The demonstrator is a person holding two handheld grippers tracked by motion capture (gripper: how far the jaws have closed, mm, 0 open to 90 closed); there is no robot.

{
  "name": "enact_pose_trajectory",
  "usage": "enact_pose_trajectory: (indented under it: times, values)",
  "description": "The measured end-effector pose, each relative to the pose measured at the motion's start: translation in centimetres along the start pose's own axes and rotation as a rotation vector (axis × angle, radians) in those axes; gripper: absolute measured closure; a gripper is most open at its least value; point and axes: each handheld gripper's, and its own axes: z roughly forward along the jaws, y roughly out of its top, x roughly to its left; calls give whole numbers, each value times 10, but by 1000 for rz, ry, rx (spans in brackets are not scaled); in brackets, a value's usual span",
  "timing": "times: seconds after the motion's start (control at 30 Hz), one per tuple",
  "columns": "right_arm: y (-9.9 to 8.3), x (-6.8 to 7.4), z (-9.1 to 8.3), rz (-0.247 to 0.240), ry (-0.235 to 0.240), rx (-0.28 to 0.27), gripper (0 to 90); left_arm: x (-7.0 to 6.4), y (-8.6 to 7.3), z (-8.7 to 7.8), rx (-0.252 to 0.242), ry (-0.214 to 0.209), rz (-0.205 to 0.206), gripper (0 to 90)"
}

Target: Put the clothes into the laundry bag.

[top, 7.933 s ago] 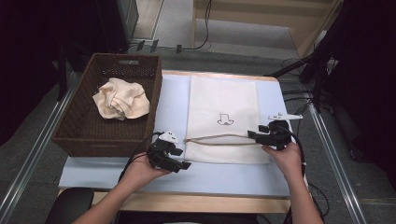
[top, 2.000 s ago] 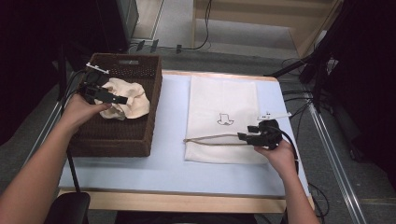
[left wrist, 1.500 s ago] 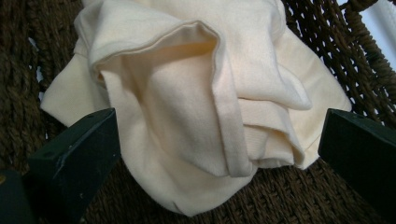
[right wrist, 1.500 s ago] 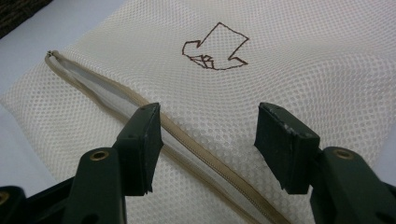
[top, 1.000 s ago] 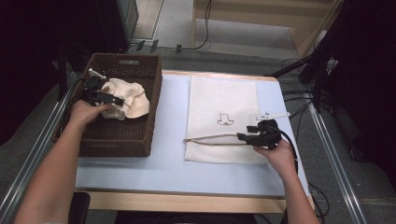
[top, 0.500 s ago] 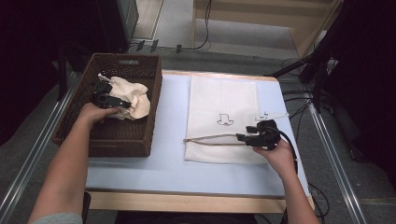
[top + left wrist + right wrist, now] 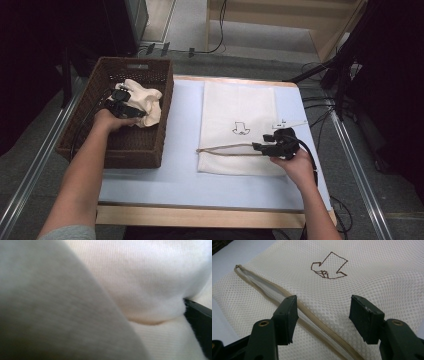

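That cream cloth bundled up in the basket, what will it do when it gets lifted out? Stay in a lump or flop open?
The cream cloth probably flops and unfolds: it lies crumpled in soft folds in the wicker basket. It likely weighs little for its bulk. Its knit surface bulges around the left hand-held gripper, so it should catch rather than slip.

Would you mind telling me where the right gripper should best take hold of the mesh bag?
Probably the zipper edge of the mesh bag, coming from the person's side: it forms a raised ridge there, while the remaining mesh lies flat. The open right gripper already straddles it.
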Motion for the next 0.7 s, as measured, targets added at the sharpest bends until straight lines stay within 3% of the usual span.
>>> enact_pose_trajectory:
  times: [0.37, 0.6, 0.7]
  values:
    - [-5, -5, -6, 24, -19, -22, 433, -6, 3, -6, 37, 24, -79, 154]
    - [-7, -7, -9, 36, -32, -28, 433, -12, 6, -9, 54, 68, -71, 191]
    - [-7, -7, -9, 35, -32, -26, 433, -20, 8, -12, 53, 77, -29, 290]
